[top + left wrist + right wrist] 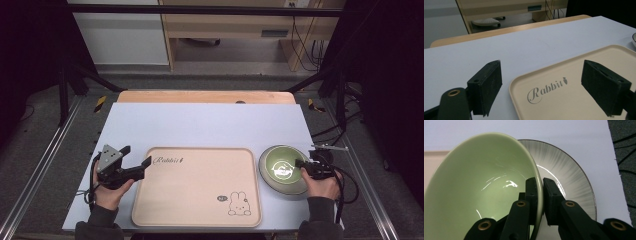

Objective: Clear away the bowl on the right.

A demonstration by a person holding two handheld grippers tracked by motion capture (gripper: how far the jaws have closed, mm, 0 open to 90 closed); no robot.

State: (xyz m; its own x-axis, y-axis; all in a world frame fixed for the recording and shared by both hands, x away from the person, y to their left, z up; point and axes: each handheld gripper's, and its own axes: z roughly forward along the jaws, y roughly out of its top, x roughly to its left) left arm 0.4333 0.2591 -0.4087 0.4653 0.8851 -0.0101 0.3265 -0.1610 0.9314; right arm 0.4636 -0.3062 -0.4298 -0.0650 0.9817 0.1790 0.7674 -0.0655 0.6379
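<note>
We see a pale beige rectangular plastic tray (197, 187) lying on the light blue-grey table cover (200, 125), between our two hands. Its upper left corner carries the script word "Rabbit" (547, 89) with a small carrot mark, and a line-drawn rabbit (239, 205) sits at its lower right corner beside a small dark badge too tiny to read.

Just right of the tray, a shallow grey ribbed plate with a dark rim (571, 172) rests on the cover. A glossy pale green ceramic bowl (486, 185) sits tilted over it.

Our right gripper (539, 195) is clamped on the bowl's rim, one jaw inside the bowl and one outside. Our left gripper (549, 87) is spread wide over the tray's left corner, holding nothing.

Beyond the cover, a wooden table edge (205, 96) and wooden furniture (225, 25) with cables stand on the floor.
</note>
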